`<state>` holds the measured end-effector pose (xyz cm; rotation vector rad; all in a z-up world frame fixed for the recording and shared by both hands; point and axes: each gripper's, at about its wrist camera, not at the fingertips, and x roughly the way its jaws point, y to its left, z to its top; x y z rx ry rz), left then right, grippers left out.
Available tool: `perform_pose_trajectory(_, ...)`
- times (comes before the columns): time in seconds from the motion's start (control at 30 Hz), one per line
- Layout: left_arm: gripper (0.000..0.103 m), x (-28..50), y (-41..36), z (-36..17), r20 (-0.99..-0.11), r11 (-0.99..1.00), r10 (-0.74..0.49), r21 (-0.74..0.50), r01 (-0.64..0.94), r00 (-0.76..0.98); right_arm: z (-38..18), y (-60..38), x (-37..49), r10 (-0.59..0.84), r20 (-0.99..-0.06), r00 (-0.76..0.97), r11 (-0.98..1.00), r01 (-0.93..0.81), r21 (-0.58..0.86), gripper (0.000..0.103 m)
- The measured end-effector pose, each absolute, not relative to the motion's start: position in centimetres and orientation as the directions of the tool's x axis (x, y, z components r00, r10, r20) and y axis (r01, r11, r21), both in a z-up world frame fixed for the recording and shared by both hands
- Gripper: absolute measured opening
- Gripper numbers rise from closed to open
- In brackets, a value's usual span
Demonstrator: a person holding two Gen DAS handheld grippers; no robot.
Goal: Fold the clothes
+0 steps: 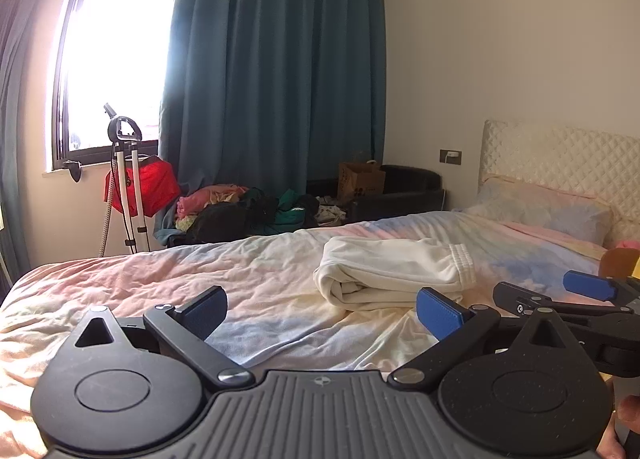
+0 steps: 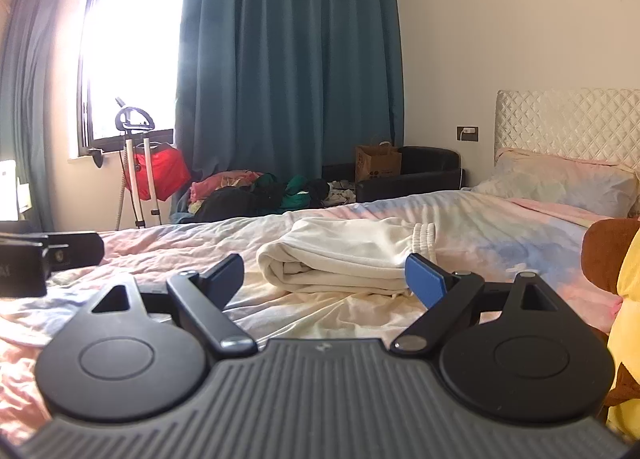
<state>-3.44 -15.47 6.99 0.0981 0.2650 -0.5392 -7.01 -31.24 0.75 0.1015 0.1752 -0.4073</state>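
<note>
— Where are you at, and what's in your fingers?

— Nothing. My left gripper [image 1: 322,313] and right gripper [image 2: 324,279] both hang low over the bed [image 1: 160,283] with fingers spread wide. The cream trousers [image 2: 344,255] lie ahead of me, folded over, elastic cuffs toward the pillow [image 2: 560,183]. The right gripper's far finger sits just beside their near edge.

— Looks done?

— I'd judge it close, though from this low angle I can't tell whether the layers are square underneath.

— What could spoil it?

— If I go in again, a spread finger could catch the loose fold at the left end and drag the stack open. The sheet is soft and rumpled, so pressing down would sink the bundle and skew it. My two grippers are also near each other; crossing in could knock them together.

— And the room?

— Bedroom: blue curtain [image 1: 280,79], bright window [image 1: 116,59], a heap of clothes [image 1: 248,211] past the bed, a paper bag [image 1: 360,179], quilted headboard [image 1: 560,155].
</note>
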Motion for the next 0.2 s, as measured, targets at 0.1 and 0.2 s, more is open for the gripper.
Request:
perform_pose_trajectory(0.1, 0.103, -3.32, -15.35, 6.94, -0.281, 0.855, -0.493, 0.017, 0.518, 0.823, 0.69, -31.34, -7.05, -0.387, -0.194, 0.901, 0.911, 0.406, 0.070, 0.089)
perform_pose_trajectory(0.2, 0.103, -3.24, -15.27, 6.98, -0.284, 0.857, -0.490, 0.017, 0.515, 0.824, 0.64, -31.32, -6.91, -0.383, -0.202, 0.902, 0.913, 0.403, 0.069, 0.089)
